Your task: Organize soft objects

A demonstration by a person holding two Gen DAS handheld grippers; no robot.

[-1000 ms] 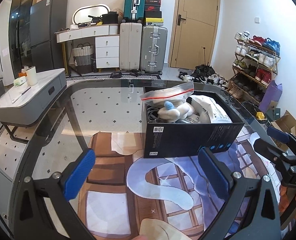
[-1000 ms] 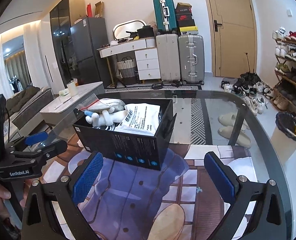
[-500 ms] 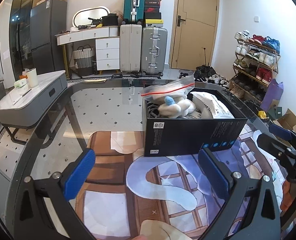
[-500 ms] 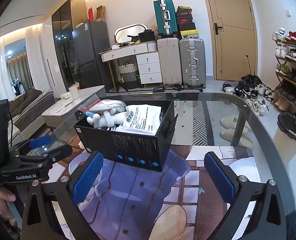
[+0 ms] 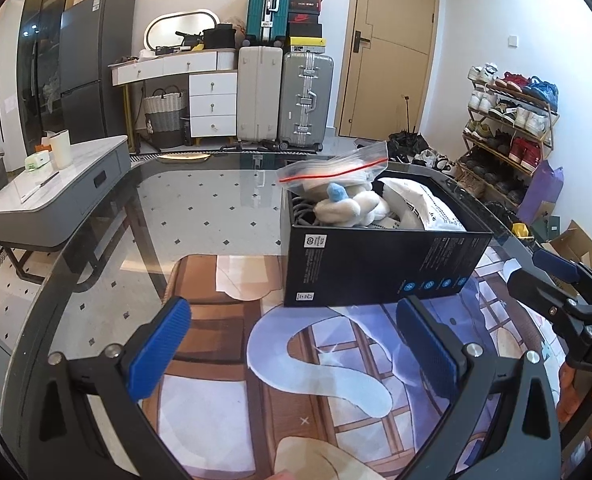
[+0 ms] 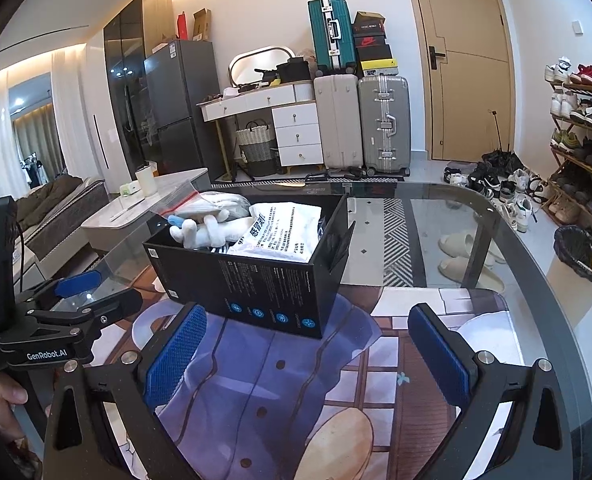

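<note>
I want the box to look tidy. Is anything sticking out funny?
Yes. The clear zip bag pokes up over the far left corner of the black box, tilted, not tucked in. The white plush toy beneath it also rises above the rim. The white packet lies lower inside. Both grippers are open and empty.

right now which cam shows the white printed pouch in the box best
The right wrist view: the white printed pouch lies face-up, its text exposed. In the left wrist view the pouch sits behind the plush toy, half hidden by the black box.
</note>
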